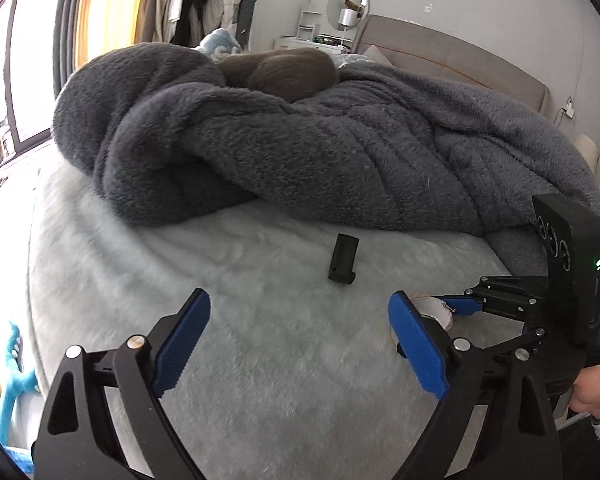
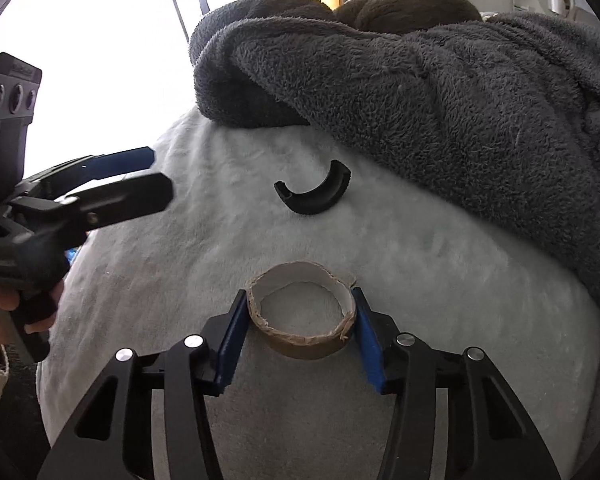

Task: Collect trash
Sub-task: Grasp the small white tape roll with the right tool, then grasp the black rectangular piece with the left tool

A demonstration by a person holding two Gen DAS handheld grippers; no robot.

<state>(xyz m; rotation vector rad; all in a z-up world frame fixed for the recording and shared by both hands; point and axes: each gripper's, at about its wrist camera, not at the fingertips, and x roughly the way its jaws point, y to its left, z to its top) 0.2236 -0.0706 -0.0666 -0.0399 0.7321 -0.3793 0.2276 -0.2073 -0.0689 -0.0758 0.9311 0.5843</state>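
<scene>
The right gripper [image 2: 300, 340] grasps a cardboard ring [image 2: 302, 312] lying on the pale bed cover [image 2: 440, 280], with both blue pads pressed on its sides. The left gripper [image 1: 300, 332] hangs released and empty above the cover, just short of a curved black plastic piece [image 1: 343, 258] that lies near the grey blanket [image 1: 340, 140].

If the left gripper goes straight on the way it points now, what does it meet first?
Most likely the curved black plastic piece lying on the pale bed cover; the left gripper is open and empty, though depth is uncertain.
</scene>
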